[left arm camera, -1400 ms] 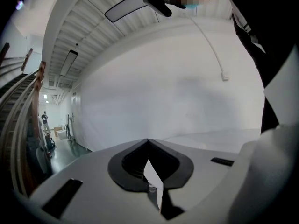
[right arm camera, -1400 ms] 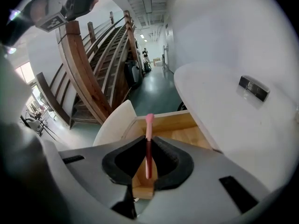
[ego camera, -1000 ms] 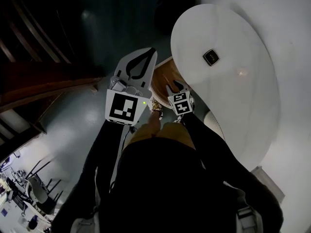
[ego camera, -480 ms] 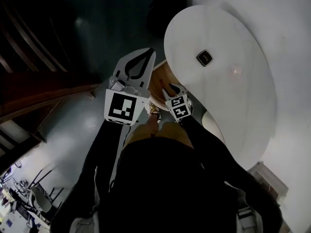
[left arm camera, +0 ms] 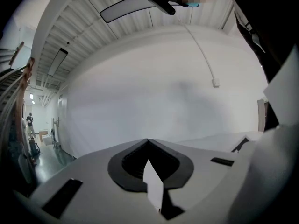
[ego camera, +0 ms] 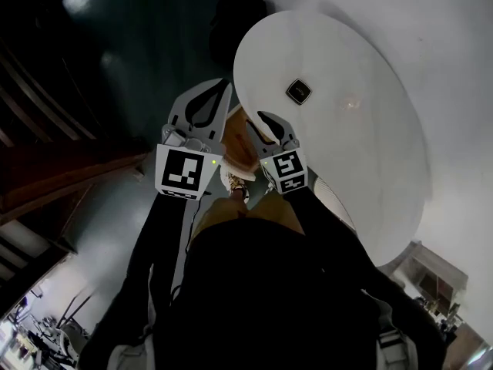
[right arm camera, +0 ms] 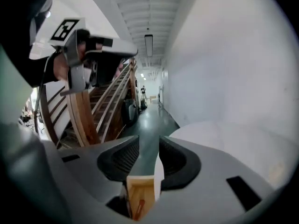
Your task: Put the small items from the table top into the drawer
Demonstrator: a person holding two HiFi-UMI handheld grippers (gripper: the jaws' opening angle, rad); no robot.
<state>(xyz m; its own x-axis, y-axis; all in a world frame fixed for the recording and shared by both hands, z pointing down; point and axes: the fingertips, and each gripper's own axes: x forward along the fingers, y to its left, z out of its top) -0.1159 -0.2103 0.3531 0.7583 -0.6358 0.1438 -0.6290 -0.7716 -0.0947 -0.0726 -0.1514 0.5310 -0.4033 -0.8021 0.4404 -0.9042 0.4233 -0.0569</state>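
Observation:
A small dark square item [ego camera: 299, 91] lies alone on the white oval table [ego camera: 347, 176]. Under the table's near edge a wooden drawer [ego camera: 236, 142] stands pulled out. My right gripper [ego camera: 263, 117] hovers over the drawer beside the table edge. Its jaws are closing with nothing between them. In the right gripper view the drawer [right arm camera: 140, 194] shows through the gap of that gripper [right arm camera: 148, 143], with a small reddish thing inside. My left gripper [ego camera: 224, 84] is shut and empty, raised left of the drawer. Its tips meet in the left gripper view [left arm camera: 148, 140].
A wooden staircase [ego camera: 54, 160] runs along the left, also in the right gripper view [right arm camera: 110, 101]. A dark bulky object [ego camera: 231, 18] stands on the dark floor beyond the table. A white wall [right arm camera: 233, 55] borders the table's right side.
My right gripper has lifted from low over the drawer and moved forward toward the table edge. The table and the dark item have slid left in the head view. The left gripper has barely moved.

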